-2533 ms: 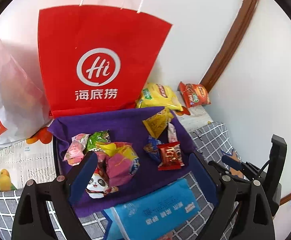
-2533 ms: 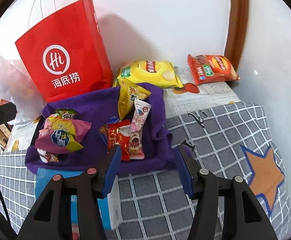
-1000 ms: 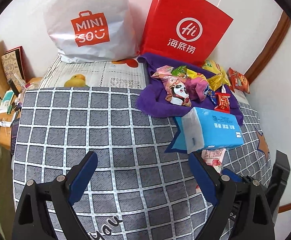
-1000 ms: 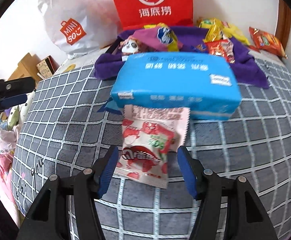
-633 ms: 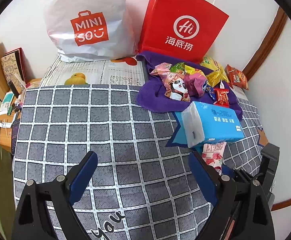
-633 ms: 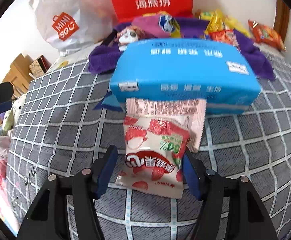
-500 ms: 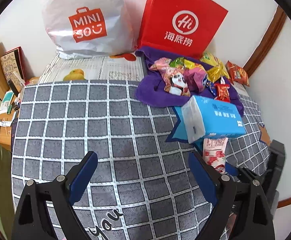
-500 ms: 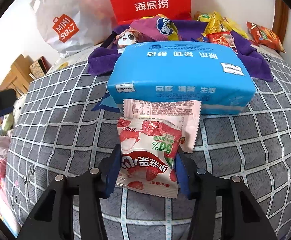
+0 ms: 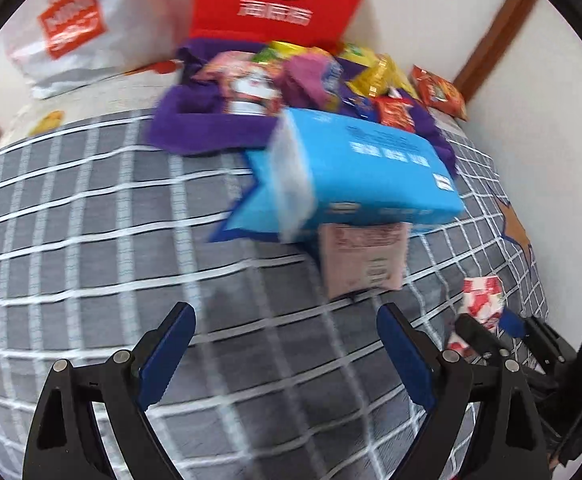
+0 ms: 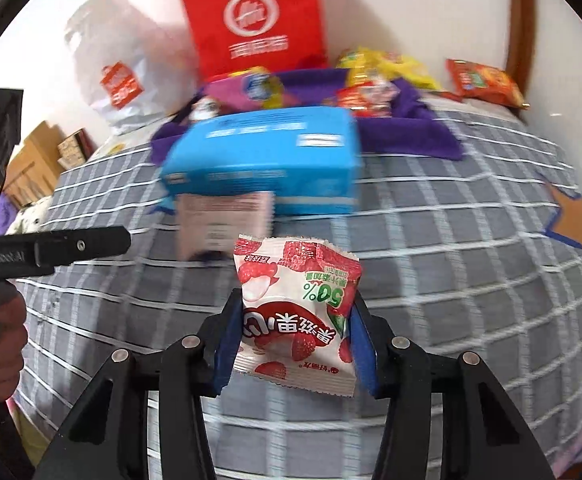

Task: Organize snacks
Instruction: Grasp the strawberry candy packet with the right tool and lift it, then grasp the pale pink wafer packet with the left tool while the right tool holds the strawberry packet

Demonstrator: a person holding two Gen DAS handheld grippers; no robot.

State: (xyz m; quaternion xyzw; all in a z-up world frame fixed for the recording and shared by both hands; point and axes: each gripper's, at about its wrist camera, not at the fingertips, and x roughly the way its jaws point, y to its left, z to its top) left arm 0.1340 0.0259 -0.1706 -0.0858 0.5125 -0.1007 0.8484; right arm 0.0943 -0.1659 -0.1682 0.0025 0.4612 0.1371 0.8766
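R gripper (image 10: 293,342): fingers just closed in, now pinching strawberry snack packet (image 10: 297,312) by both side edges; packet held above grey checked bedspread (image 10: 431,240), in front of blue tissue pack (image 10: 263,160). L gripper (image 9: 285,354): fingers spread wide, nothing between, over bare bedspread. Pink packet (image 9: 361,258) flat on bedspread, tucked partly under tissue pack, ahead of L fingers. Behind tissue pack: purple cloth (image 9: 207,124) w/ mixed snack packets on it. Red paper bag (image 10: 251,16) & white plastic bag (image 10: 107,60) at wall. Both views motion-blurred.
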